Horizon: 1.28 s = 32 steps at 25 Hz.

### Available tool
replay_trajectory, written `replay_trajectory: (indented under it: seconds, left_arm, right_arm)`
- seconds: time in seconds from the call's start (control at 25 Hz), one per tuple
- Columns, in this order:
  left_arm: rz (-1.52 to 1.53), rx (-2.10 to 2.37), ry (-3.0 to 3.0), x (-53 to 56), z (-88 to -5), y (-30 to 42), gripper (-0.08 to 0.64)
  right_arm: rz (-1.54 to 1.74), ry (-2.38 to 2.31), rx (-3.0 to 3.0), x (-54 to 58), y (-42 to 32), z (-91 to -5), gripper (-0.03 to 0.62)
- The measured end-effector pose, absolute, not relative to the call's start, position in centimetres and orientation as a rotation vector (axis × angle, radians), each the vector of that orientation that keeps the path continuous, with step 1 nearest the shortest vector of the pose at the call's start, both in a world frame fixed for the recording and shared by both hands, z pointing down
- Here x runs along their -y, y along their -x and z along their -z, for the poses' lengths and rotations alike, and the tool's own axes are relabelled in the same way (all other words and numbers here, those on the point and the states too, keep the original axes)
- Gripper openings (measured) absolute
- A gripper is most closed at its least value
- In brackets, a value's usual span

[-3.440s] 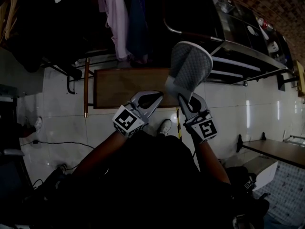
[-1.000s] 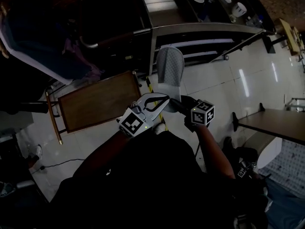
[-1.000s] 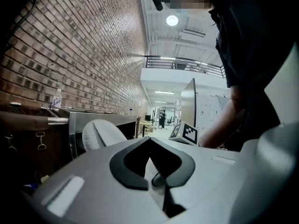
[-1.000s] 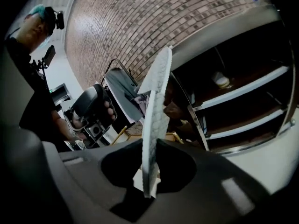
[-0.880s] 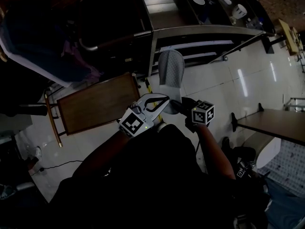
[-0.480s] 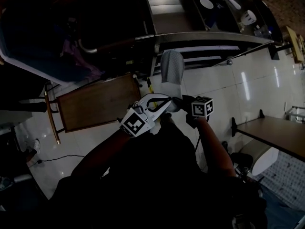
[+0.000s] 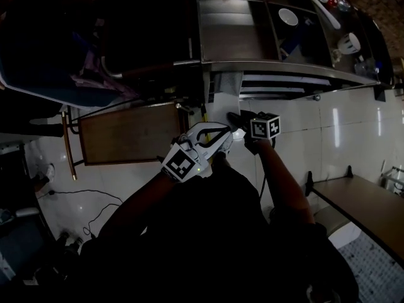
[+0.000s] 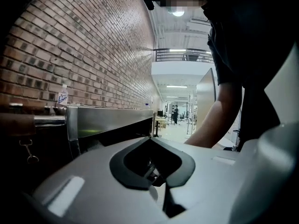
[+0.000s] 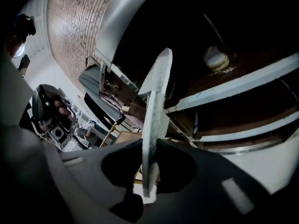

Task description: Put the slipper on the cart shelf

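Note:
The grey slipper (image 7: 227, 86) hangs from my right gripper (image 7: 238, 120), which is shut on its heel end. Its toe reaches under the edge of the metal cart's top (image 7: 278, 67), in front of the lower shelves (image 7: 284, 81). In the right gripper view the slipper (image 9: 155, 111) shows edge-on, pinched between the jaws of the right gripper (image 9: 150, 146), with the cart shelves (image 9: 247, 73) just beyond it. My left gripper (image 7: 214, 133) hovers beside the right one, shut and holding nothing. In its own view the left gripper (image 8: 152, 141) has its jaws together.
A low wooden bench (image 7: 126, 134) stands left of the grippers. Hanging clothes (image 7: 88, 81) crowd the upper left. Bowls (image 7: 288, 16) and bottles sit on the cart top. A round pale object (image 9: 215, 59) lies deep on a shelf. A table (image 7: 363, 201) is at right.
My right gripper has carried the slipper forward to the cart, and its toe now goes under the top's edge. The left gripper followed alongside, still shut.

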State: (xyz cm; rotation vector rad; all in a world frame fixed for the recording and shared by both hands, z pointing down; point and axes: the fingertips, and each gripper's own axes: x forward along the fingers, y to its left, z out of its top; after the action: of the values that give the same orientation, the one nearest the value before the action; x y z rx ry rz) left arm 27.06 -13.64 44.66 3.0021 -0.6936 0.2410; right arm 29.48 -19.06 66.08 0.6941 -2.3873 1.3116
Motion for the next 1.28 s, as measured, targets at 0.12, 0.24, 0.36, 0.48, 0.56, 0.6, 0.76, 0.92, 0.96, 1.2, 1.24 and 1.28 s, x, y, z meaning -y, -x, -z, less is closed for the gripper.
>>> replay_trajectory:
  seconds: [0.12,0.24,0.36,0.48,0.56,0.6,0.76,0.92,0.96,1.2,1.24,1.28]
  left_arm:
    - [-0.229,0.74,-2.976,15.0,-44.7,-28.3,0.0]
    - [-0.214,0.781,-2.947,16.1,-45.0,-28.9,0.0]
    - [-0.212,0.816,-2.926,16.9,-45.6,-29.2,0.0]
    - [-0.249,0.839,-2.928,17.5,-46.2,-29.3,0.0]
    - [-0.219,0.871,-2.889,17.9,-46.0,-29.3,0.0]
    - [-0.209,0.883,-2.876,18.1,-46.0,-29.3,0.0]
    - [-0.211,0.903,-2.866,18.5,-46.3,-29.3,0.001]
    - [-0.223,0.91,-2.857,18.6,-46.7,-29.3,0.0]
    - [-0.226,0.911,-2.855,18.6,-46.8,-29.4,0.0]
    - [-0.226,0.927,-2.841,19.2,-47.3,-29.3,0.0]
    - [-0.226,0.937,-2.834,19.3,-47.4,-29.2,0.0]
    - [-0.224,0.947,-2.824,19.6,-47.6,-29.1,0.001]
  right_arm:
    - [-1.294,-0.681,2.386,21.3,-30.0,-66.9,0.066]
    - [-1.282,-0.693,2.388,23.6,-30.4,-67.8,0.066]
    - [-1.252,-0.728,2.395,25.8,-30.6,-68.3,0.066]
    - [-1.18,-0.78,2.401,27.9,-30.6,-68.6,0.066]
    - [-1.143,-0.81,2.406,29.2,-30.6,-68.7,0.066]
    - [-1.124,-0.826,2.412,29.9,-30.5,-68.6,0.066]
    - [-1.086,-0.902,2.458,32.6,-30.4,-68.0,0.066]
    - [-1.09,-0.96,2.524,34.4,-30.0,-67.5,0.066]
    - [-1.077,-0.975,2.539,34.8,-29.9,-67.4,0.066]
    - [-1.024,-1.087,2.631,36.4,-29.7,-66.2,0.066]
    - [-1.03,-1.104,2.64,36.6,-29.8,-66.2,0.066]
    - [-1.041,-1.121,2.646,36.8,-29.8,-66.2,0.066]
